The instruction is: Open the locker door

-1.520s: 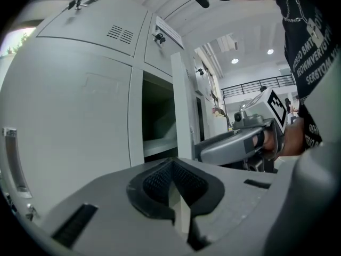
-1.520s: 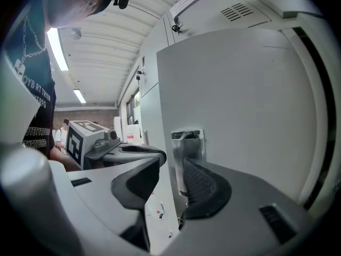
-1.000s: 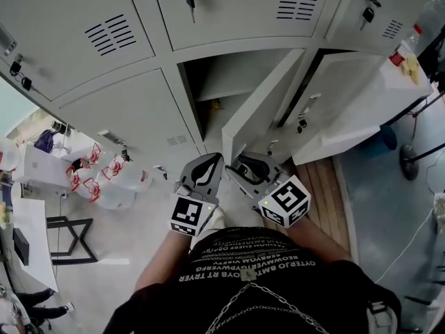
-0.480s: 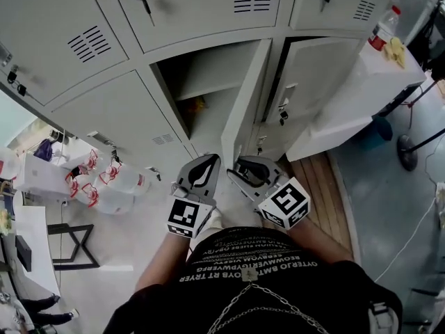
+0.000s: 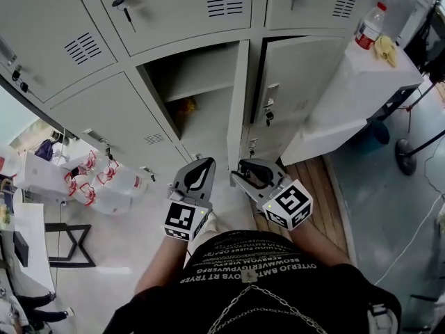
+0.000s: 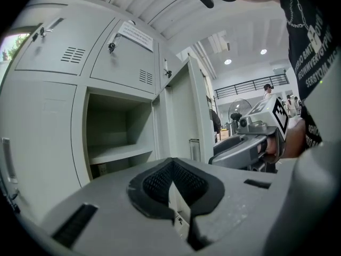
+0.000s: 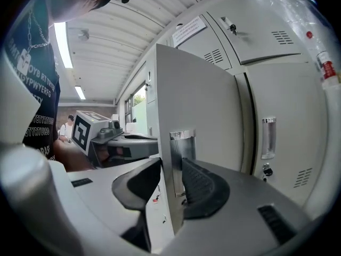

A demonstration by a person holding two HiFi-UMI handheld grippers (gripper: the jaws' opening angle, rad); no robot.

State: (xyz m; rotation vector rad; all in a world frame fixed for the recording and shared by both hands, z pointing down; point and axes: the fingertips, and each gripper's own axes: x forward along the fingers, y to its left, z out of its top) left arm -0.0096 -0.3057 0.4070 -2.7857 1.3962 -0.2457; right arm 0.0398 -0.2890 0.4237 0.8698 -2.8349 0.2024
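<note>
The grey locker door (image 5: 238,96) stands swung out, edge-on to me in the head view. Behind it is the open compartment (image 5: 191,82) with a shelf and something yellow (image 5: 186,106) inside. My right gripper (image 5: 238,170) is at the door's free edge. In the right gripper view (image 7: 171,177) one pad lies on the chrome handle (image 7: 178,153) and the other on the door's inner side. Its jaws are easing open with the door between them. My left gripper (image 5: 204,164) hangs beside it, shut and empty (image 6: 170,167), pointing at the compartment (image 6: 114,137).
Closed lockers surround the open one, some with keys (image 5: 122,2) hanging in their locks. A white table (image 5: 361,82) with a bottle (image 5: 368,26) stands at the right, above a wooden platform (image 5: 316,179). Clear jugs with red marks (image 5: 104,179) sit on the floor at the left.
The door has swung further out, from angled to edge-on. The right gripper has stayed on its edge, and the left gripper has kept its place beside it.
</note>
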